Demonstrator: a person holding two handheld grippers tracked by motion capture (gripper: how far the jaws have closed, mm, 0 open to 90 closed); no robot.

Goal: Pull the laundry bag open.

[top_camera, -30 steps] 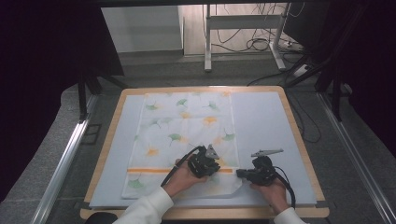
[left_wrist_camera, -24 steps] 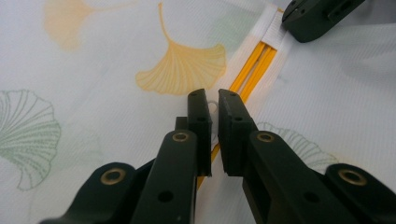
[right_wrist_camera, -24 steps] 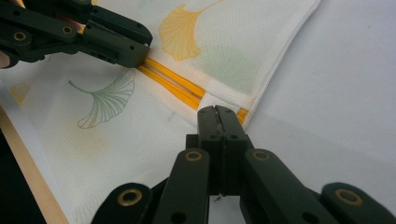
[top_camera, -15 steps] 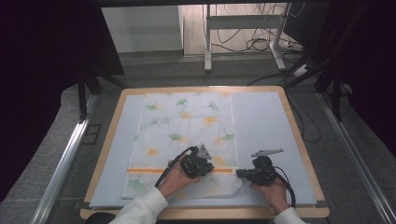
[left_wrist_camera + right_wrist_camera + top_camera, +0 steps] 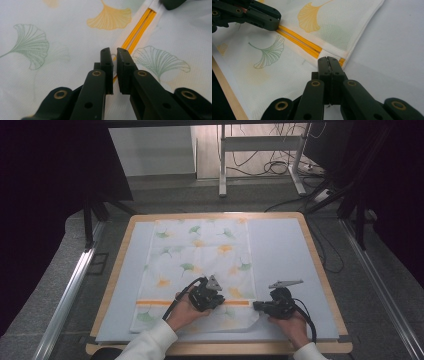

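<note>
Cloth (image 5: 200, 262) lies flat mid-bench (image 5: 285, 245), leaf-printed with an orange stripe (image 5: 160, 302). Left tongs (image 5: 114, 56) are near-closed over the stripe, nothing gripped. Right tongs (image 5: 328, 61) are closed at the cloth's near right edge; grip unclear.

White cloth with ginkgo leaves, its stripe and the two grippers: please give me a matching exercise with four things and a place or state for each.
Things:
1. white cloth with green and yellow ginkgo leaves
2. orange stripe
3. left gripper
4. right gripper

Places or states:
A. shut, at the cloth's right edge
B. jaws nearly closed, tips over the stripe
C. spread flat on the pale blue mat
D. runs across the cloth near the person's side

Pairs: 1-C, 2-D, 3-B, 4-A
</note>
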